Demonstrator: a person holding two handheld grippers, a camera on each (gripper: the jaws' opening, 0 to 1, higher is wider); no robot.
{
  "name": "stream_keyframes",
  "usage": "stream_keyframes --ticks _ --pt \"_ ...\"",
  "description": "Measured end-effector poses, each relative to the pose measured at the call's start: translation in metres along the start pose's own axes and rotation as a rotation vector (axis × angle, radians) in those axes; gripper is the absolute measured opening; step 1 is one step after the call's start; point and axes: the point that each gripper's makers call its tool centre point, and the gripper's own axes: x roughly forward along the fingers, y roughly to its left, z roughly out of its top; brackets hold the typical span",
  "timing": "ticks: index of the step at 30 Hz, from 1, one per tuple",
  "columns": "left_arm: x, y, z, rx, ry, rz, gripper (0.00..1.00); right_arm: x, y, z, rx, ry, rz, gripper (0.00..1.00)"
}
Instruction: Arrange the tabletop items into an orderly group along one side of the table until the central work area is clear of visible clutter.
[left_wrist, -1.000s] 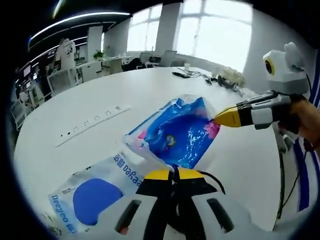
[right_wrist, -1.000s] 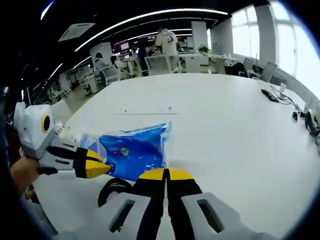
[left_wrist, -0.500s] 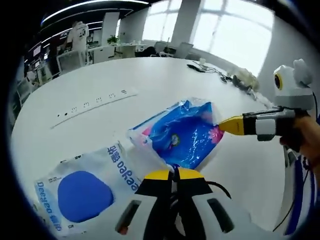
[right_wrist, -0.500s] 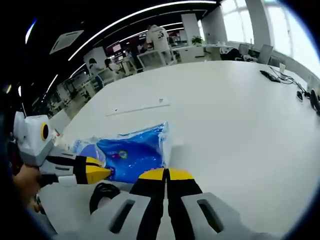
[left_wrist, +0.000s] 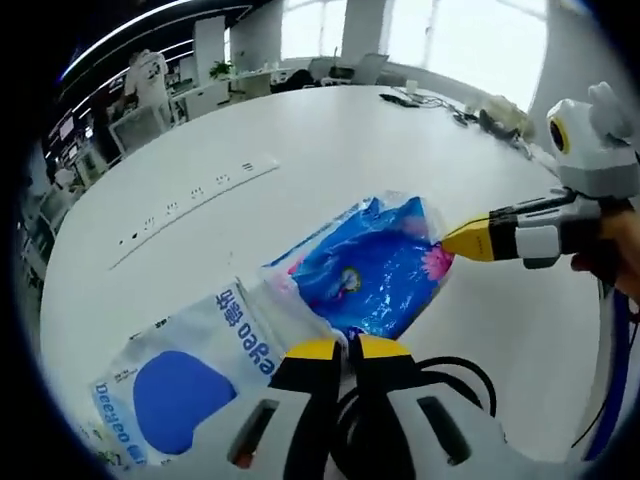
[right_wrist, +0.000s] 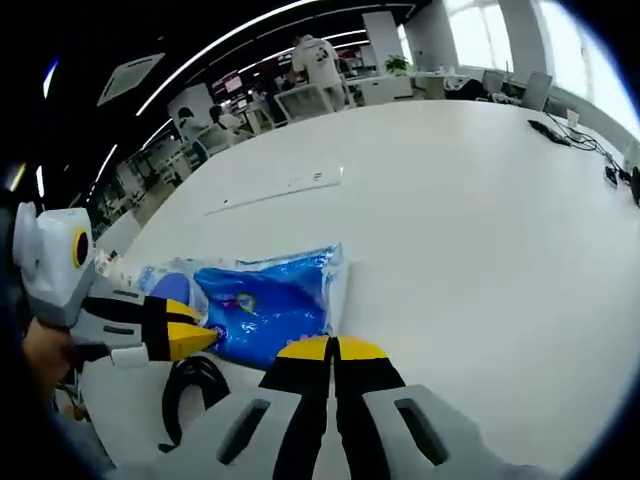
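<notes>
A blue plastic bag (left_wrist: 365, 270) lies on the white table (left_wrist: 300, 150), and it is also seen as the blue bag (right_wrist: 265, 310) in the right gripper view. My left gripper (left_wrist: 340, 348) is shut at the bag's near clear edge, which runs into its yellow tips. My right gripper (left_wrist: 447, 240) comes in from the right, shut at the bag's pink far corner. In the right gripper view my right gripper (right_wrist: 332, 348) is shut at the bag's edge, and my left gripper (right_wrist: 205, 340) meets the opposite end. A white bag with a blue disc (left_wrist: 190, 385) overlaps the blue one.
A black cable coil (left_wrist: 460, 375) lies by my left jaws, seen also as the cable (right_wrist: 190, 390). A white power strip (left_wrist: 200, 205) runs across the table. Cables and small items (left_wrist: 420, 98) sit at the far end. Desks, chairs and people stand beyond.
Both views shifted slightly with my hands. The blue bag stays stretched between the two shut grippers and sits a little lower and flatter. More of the black cable shows.
</notes>
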Motion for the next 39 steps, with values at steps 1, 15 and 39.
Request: stream_keyframes --ticks 1,15,39 --pt "0.000 0.000 0.000 -0.004 -0.001 0.000 0.06 -0.001 0.000 -0.001 0.000 0.003 -0.001 0.00" --pt "0.001 0.003 0.001 0.014 -0.011 0.043 0.08 0.005 -0.005 -0.006 0.013 0.016 0.012 0.00" --pt "-0.045 0.014 0.008 -0.106 -0.056 -0.021 0.32 -0.014 -0.002 -0.002 -0.064 0.012 -0.008 0.37"
